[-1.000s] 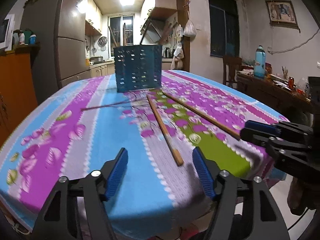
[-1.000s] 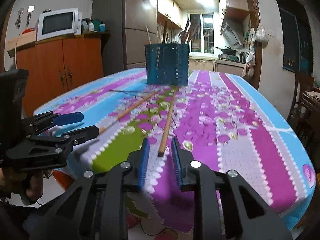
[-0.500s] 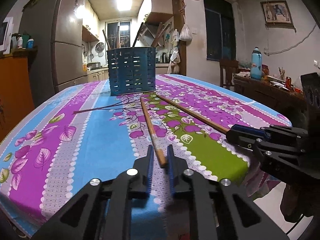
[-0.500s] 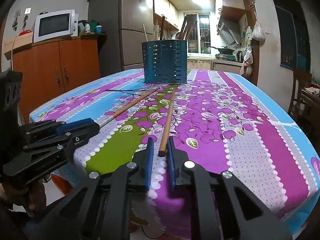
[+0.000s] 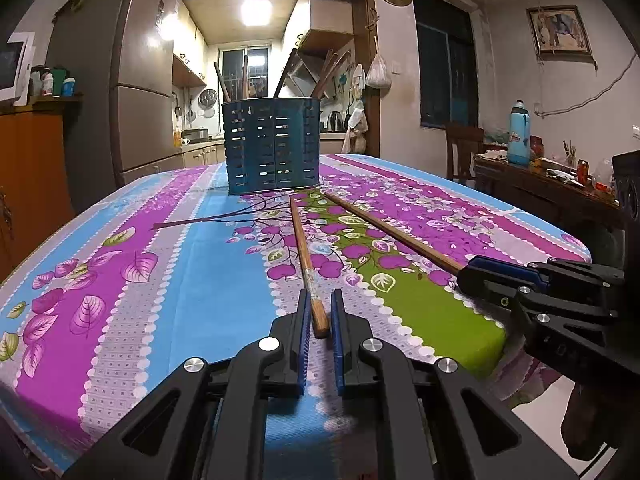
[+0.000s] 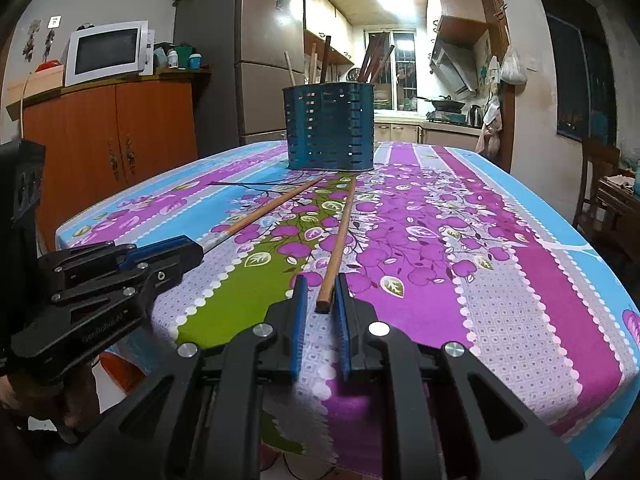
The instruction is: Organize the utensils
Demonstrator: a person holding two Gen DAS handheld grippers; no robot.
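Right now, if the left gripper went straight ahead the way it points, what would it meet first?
The left gripper already brackets a chopstick; beyond it, probably the blue utensil holder, though depth is unclear.

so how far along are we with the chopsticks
Done: several wooden utensils already stand in the blue slotted holder. In hand: left gripper and right gripper each bracket a wooden chopstick's near end, both lying on the floral tablecloth. Left: lift and drop both in.

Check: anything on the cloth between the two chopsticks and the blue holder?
Nothing visible. Left tongs bracket one chopstick, right tongs the other chopstick; only bare tablecloth lies ahead to the blue holder, which already holds utensils.
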